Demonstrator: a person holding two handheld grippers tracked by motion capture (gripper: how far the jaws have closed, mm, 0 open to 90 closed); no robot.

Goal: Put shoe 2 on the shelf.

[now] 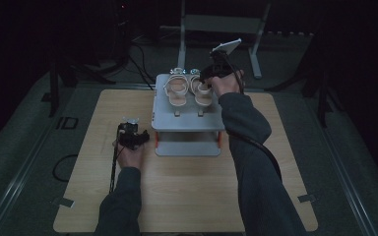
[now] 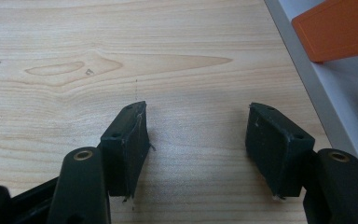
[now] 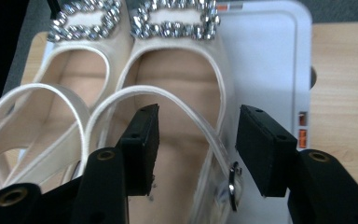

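Note:
Two cream slingback shoes with rhinestone buckles stand side by side on top of a white two-tier rack (image 1: 187,122). My right gripper (image 1: 208,78) hovers over the right shoe (image 1: 203,93). In the right gripper view its jaws (image 3: 198,130) stand open, with that shoe's (image 3: 177,79) thin heel strap (image 3: 186,108) lying between them; neither pad presses on it. The left shoe (image 3: 77,70) sits beside it. My left gripper (image 1: 133,130) rests low over the wooden table, left of the rack, open (image 2: 198,126) with bare wood between its pads.
The rack's grey edge (image 2: 340,98) and an orange part (image 2: 335,28) lie just to the right of the left gripper. Wooden tabletop (image 1: 187,196) spreads in front of the rack. Beyond the table are a metal stand (image 1: 221,24) and dark floor with cables.

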